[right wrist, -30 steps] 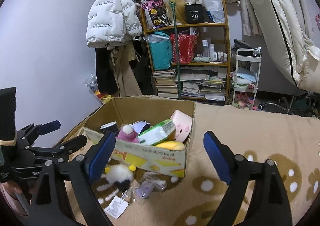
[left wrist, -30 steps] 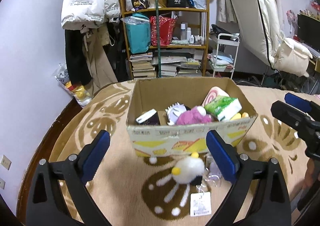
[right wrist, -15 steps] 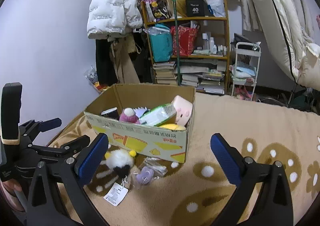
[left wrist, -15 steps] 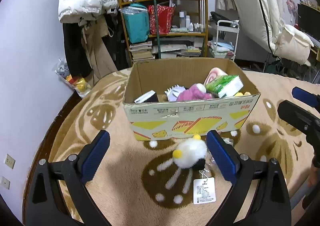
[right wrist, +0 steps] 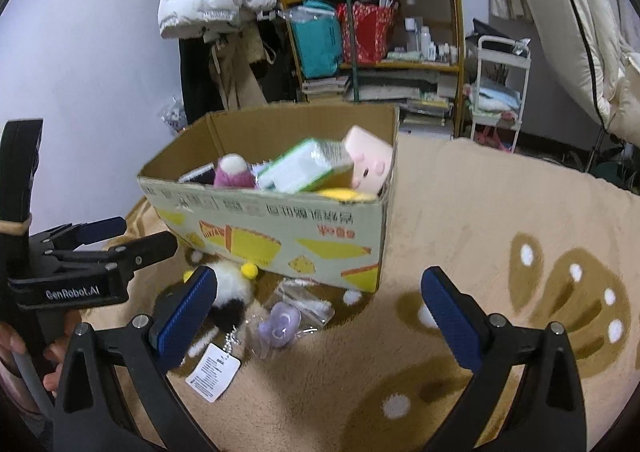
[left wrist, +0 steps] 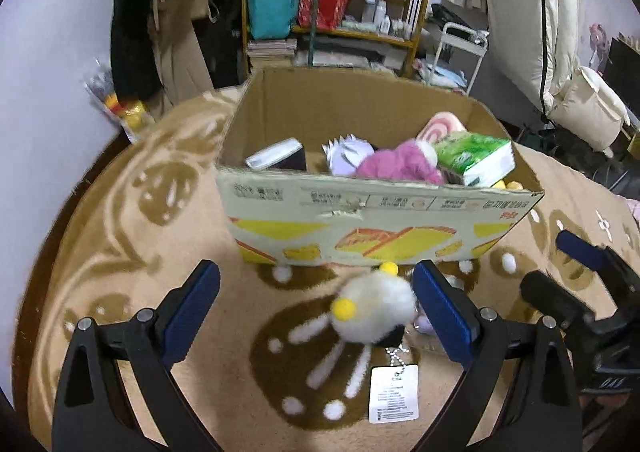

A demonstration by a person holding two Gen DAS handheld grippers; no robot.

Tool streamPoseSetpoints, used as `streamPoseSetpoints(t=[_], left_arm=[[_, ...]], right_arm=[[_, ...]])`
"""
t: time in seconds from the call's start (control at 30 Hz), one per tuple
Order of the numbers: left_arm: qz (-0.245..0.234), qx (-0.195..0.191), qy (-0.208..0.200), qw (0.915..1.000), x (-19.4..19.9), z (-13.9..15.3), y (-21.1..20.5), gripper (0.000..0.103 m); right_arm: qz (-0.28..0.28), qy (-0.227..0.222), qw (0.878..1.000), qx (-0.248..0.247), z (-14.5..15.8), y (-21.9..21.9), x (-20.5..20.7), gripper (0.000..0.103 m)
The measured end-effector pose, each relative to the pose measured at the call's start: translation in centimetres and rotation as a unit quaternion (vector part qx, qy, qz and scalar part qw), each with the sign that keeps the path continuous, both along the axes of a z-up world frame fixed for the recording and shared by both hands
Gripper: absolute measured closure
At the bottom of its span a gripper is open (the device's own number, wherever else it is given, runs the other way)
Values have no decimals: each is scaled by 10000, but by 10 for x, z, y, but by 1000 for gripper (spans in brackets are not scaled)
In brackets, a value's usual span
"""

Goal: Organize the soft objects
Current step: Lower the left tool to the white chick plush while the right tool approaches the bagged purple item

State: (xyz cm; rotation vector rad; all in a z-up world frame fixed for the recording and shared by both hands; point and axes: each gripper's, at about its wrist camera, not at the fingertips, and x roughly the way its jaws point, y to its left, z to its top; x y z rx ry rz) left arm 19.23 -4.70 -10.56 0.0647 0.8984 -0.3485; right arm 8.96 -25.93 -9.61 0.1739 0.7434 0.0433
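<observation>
The left gripper (left wrist: 316, 304), jaws wide apart, frames the fluffy white plush ball (left wrist: 374, 312) lying on the blanket just near of the cardboard box (left wrist: 380, 220). It looks light and squashy, best pinched across its round middle, clear of the dangling tag (left wrist: 394, 394). At right, the right gripper (right wrist: 316, 312) is spread open, empty.

A cardboard box (left wrist: 380, 220) is placed at the centre of the frame on a carpet (left wrist: 120, 272). Inside the box, a plush toy (left wrist: 396, 168) is seen in the middle, with a tissue pack (left wrist: 476, 158) to its right. Below the box, a fluffy ball toy (left wrist: 376, 310) is laid on the carpet, and its tag (left wrist: 394, 394) is found lower still. To the right of the ball toy, a small plastic bag (right wrist: 292, 312) is laid. A shelf (left wrist: 340, 4) is positioned behind the box, at the top of the frame.
</observation>
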Motion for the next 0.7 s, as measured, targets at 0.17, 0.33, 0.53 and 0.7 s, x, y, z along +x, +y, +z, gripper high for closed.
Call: streamPoseSetpoints(t=[0.17,0.33,0.53,0.7], left_arm=[[-71,61,165,9998,7,-15,-10,7],[-183,174,269,9993,11,-25,-21,7],[-351,256,475,9979,15,-38,-34,7],[-440,392,609,9964,19,-51,-42,7]], right_arm=[[12,268,9996,28,-15,4,6,0],[117,533,9985,13,-32,11,11,0],[236,760,9968,-58,-47,20,18,0],[377,897,9953,-33,-58,28,21,0]])
